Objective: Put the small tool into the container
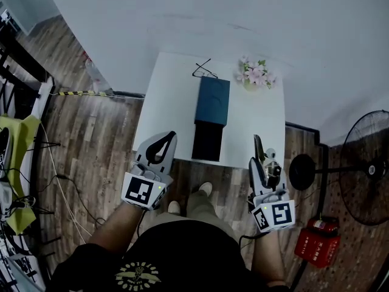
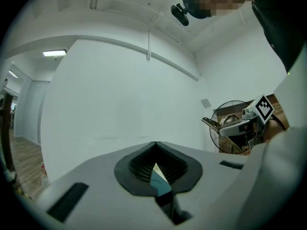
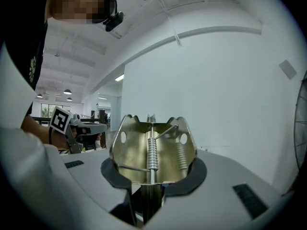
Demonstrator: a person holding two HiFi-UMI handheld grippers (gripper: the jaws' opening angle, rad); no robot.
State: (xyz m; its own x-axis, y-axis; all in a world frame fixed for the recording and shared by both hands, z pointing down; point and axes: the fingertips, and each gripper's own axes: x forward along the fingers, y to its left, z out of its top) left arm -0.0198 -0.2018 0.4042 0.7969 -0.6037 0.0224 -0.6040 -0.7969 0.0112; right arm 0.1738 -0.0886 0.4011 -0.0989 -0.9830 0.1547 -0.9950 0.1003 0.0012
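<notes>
A dark blue box (image 1: 213,100) lies on the white table (image 1: 258,126), with a black tray (image 1: 207,140) slid out of its near end. My right gripper (image 1: 259,143) hovers off the table's front right corner, shut on a brass-coloured metal spring clip (image 1: 269,165). In the right gripper view the clip (image 3: 153,150) stands upright between the jaws, its springs facing the camera. My left gripper (image 1: 171,136) is at the table's front left corner, jaws together with nothing in them; in the left gripper view the tips (image 2: 155,145) meet. Both grippers point level toward the wall.
A pot of pink flowers (image 1: 255,75) and a black wire object (image 1: 205,70) sit at the table's far edge. A standing fan (image 1: 364,163) and a red object (image 1: 317,242) are on the wooden floor at right. Cables and stands crowd the left.
</notes>
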